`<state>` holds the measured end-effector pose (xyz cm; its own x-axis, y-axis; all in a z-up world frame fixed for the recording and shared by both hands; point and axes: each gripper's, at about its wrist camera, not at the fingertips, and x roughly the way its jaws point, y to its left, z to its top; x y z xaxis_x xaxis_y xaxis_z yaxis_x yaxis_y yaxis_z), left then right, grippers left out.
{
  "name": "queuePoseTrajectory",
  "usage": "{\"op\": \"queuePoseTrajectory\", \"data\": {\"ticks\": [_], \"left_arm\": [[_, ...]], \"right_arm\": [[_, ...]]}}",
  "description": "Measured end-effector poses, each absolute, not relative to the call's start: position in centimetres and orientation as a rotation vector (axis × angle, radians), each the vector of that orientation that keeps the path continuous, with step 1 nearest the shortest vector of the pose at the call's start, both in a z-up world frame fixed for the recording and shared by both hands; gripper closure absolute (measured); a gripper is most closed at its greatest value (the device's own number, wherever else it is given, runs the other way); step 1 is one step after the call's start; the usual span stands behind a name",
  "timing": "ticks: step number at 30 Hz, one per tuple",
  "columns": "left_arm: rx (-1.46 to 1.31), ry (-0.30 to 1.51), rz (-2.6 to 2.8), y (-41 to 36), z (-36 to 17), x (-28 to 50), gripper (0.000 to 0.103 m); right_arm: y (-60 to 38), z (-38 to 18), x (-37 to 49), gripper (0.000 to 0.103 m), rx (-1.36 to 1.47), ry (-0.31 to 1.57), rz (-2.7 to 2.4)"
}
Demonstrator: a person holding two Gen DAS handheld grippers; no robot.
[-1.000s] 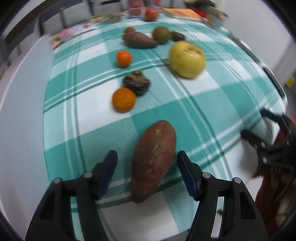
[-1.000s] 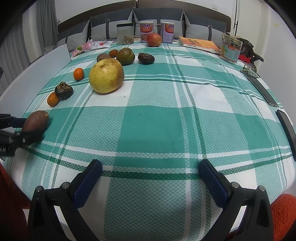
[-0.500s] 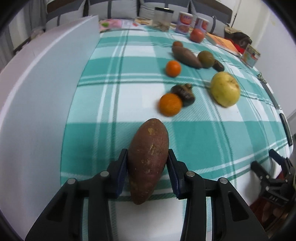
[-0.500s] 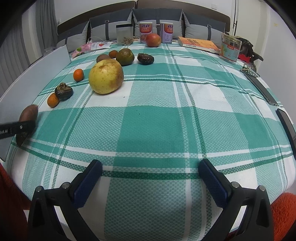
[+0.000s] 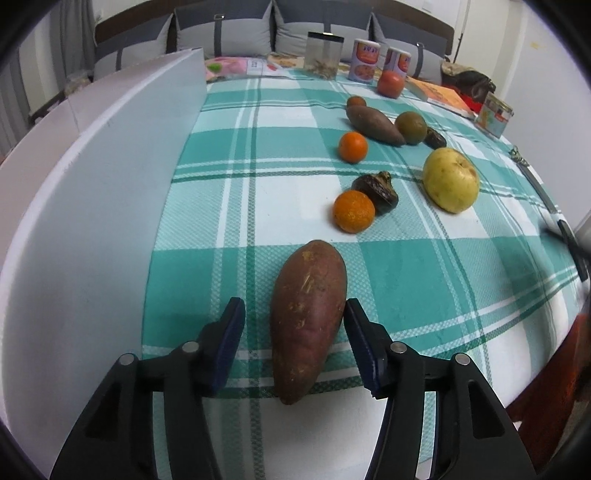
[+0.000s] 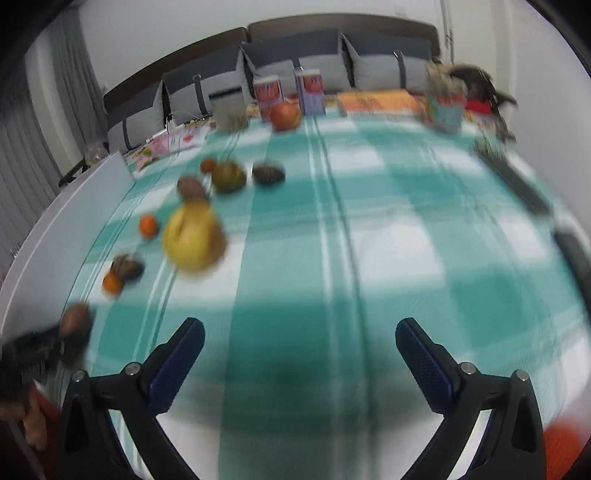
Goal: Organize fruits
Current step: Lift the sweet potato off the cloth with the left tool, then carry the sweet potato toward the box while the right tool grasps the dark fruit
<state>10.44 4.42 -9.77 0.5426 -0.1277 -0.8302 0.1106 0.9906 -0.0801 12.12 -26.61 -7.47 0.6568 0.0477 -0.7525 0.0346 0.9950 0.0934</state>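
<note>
Green and white checked cloth is covering the table in front of you, with grey cushions standing behind its far edge and a white board running along its left side.

Your left gripper is pointing down at the near sweet potato, which is lying on the cloth lengthwise between the two fingers, its thin end toward you. The jaws have just been opening: the left pad is standing clearly apart from the skin, and the right pad is sitting just beside it, perhaps still touching. The potato is resting on the cloth, not lifted.

Farther away, an orange is lying against a dark wrinkled fruit. To the right of them is sitting a big yellow fruit. Beyond are lying a second orange, another sweet potato and a green-brown fruit.

Your right gripper is hanging over bare cloth on the near right part of the table. Its jaws are spread wide and nothing is between them. This view is blurred.
</note>
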Motion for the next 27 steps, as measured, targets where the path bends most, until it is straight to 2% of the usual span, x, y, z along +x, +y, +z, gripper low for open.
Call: {"op": "queuePoseTrajectory", "data": {"ticks": [3, 5, 9, 13, 14, 15, 16, 21, 27], "left_arm": [[-0.037, 0.999, -0.16, 4.5, -10.2, 10.4, 0.045], [-0.041, 0.999, -0.16, 4.5, -10.2, 10.4, 0.044], [-0.07, 1.002, -0.168, 4.8, -10.2, 10.5, 0.043], [-0.07, 1.002, -0.173, 4.8, -10.2, 10.6, 0.042], [-0.064, 0.999, -0.173, 4.8, -10.3, 10.7, 0.041], [-0.058, 0.996, -0.172, 4.7, -10.3, 10.8, 0.041], [-0.051, 0.993, -0.17, 4.6, -10.4, 10.9, 0.04], [-0.035, 0.988, -0.171, 4.2, -10.4, 11.0, 0.036], [-0.089, 1.003, -0.199, 4.9, -10.3, 10.7, 0.037]], "right_arm": [[-26.7, -5.3, 18.3, 0.006, -0.001, 0.832, 0.027], [-26.4, -5.7, 23.2, 0.026, -0.019, 0.896, 0.132], [-25.7, -8.8, 30.1, 0.032, 0.009, 1.041, 0.225], [-24.9, -10.8, 34.0, 0.034, 0.044, 1.047, 0.227], [-24.6, -11.1, 34.4, 0.043, 0.035, 1.048, 0.23], [-24.3, -11.4, 34.8, 0.047, 0.018, 1.055, 0.235], [-23.9, -11.4, 35.0, 0.061, -0.021, 1.042, 0.228], [-24.7, -10.5, 33.3, 0.061, -0.009, 1.031, 0.246], [-27.1, -8.2, 24.3, 0.061, 0.042, 1.015, 0.275]]}}
